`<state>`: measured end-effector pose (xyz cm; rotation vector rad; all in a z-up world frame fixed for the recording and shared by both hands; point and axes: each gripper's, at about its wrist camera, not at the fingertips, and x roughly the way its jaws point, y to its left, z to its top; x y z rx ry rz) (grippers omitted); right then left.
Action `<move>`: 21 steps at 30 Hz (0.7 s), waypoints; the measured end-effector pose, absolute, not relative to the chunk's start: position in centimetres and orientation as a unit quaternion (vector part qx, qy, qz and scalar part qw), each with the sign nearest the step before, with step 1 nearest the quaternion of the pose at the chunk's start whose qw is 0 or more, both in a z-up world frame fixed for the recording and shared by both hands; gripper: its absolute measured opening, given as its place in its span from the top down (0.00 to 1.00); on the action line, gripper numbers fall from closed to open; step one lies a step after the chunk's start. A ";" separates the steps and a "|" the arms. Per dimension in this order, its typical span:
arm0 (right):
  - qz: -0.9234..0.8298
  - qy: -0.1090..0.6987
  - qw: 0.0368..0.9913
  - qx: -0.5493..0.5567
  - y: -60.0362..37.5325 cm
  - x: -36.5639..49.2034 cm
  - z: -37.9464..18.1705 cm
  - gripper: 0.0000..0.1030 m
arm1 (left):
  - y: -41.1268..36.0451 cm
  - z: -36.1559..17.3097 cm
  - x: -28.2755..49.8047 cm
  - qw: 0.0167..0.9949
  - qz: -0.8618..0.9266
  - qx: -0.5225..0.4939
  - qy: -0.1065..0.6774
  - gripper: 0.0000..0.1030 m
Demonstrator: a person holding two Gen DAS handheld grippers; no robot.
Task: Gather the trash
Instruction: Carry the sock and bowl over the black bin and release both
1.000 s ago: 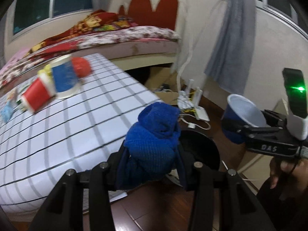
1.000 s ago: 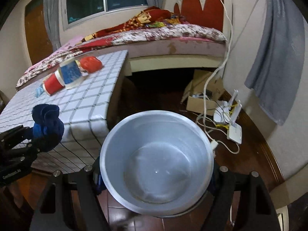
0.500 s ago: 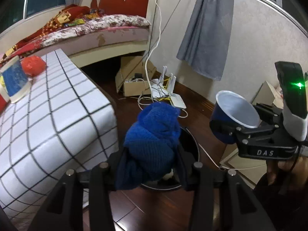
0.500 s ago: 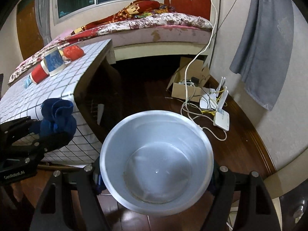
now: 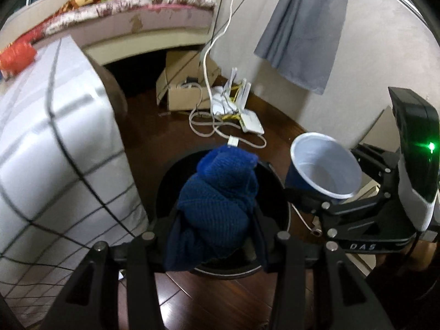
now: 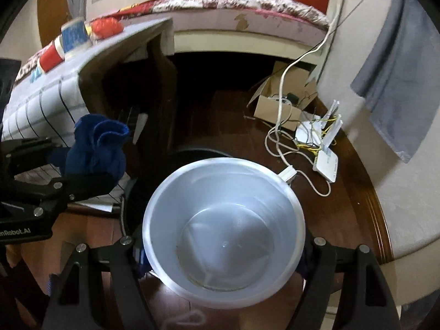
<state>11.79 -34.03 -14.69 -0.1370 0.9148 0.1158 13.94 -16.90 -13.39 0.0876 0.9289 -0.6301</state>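
Both grippers now over black bin [image 5: 275,181]; left [image 5: 217,220] clamping blue cloth [image 5: 220,206]; right [image 6: 222,244] clamping cup [image 6: 224,217]

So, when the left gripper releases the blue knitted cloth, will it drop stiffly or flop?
Probably flop: the blue knitted cloth bunches and folds between the left gripper fingers. It looks light and soft, so it should land quietly in the black bin below.
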 end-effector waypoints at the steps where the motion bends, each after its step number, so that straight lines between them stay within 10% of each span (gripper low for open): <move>1: 0.060 0.445 0.891 -0.070 -34.0 12.2 -15.3 0.25 | -17.0 -13.8 14.3 0.843 -0.300 0.039 0.445 0.55; 4: 0.079 0.459 0.880 -0.092 -33.4 13.4 -17.0 0.25 | -17.4 -14.5 15.0 0.837 -0.305 0.036 0.454 0.54; 6: 0.094 0.464 0.873 -0.115 -32.9 14.2 -18.2 0.24 | -17.4 -15.0 15.6 0.833 -0.310 0.019 0.459 0.35; 8: 0.097 0.474 0.863 -0.147 -32.4 14.9 -20.0 0.04 | -17.3 -15.5 16.1 0.834 -0.301 0.010 0.463 0.05; 21: 0.068 0.492 0.856 -0.143 -33.8 13.8 -21.3 0.01 | -15.8 -16.4 15.1 0.858 -0.230 0.031 0.458 0.05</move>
